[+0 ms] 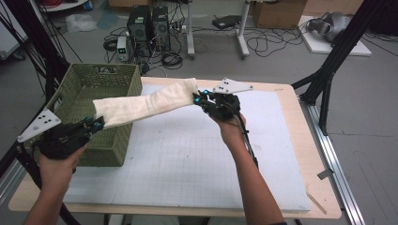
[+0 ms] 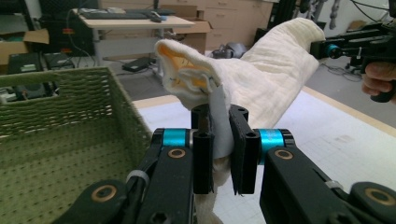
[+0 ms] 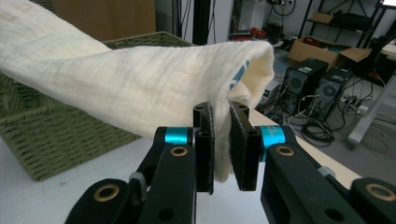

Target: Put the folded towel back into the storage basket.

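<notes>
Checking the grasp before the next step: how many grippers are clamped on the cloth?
2. The left gripper pinches the cream cloth over the green basket; the right gripper pinches its other end above the table.

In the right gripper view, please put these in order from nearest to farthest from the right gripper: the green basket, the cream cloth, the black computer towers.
1. The cream cloth, pinched between the jaws of the right gripper.
2. The green basket, behind the cloth at left, on the table.
3. The black computer towers, far right, on the floor.
</notes>
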A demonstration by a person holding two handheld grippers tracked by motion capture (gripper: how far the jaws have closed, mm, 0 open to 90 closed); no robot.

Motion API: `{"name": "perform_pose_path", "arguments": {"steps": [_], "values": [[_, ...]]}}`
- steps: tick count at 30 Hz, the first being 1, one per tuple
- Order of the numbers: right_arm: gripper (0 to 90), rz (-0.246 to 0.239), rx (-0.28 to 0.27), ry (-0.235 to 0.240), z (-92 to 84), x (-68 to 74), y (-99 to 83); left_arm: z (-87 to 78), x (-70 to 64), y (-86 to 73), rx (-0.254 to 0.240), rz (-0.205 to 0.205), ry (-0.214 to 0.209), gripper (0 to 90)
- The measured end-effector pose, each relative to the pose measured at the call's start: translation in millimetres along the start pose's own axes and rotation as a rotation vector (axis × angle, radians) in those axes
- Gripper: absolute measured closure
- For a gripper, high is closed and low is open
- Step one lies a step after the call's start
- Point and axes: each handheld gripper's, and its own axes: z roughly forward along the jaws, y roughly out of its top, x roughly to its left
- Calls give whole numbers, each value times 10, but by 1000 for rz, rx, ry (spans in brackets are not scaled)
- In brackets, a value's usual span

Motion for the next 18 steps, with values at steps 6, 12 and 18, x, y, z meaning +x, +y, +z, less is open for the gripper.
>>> {"name": "perform_pose_path", "arguments": {"steps": [6, 12, 18], "values": [[815, -13, -2, 27, 317, 49, 165, -146, 147, -5, -10, -8, 46, 809], [816, -25, 10, 48, 605, 115, 299, -253, 275, -31, -12, -15, 87, 809], [816, -45, 22, 66, 871, 192, 429, -333, 368, -61, -11, -21, 118, 809]]}}
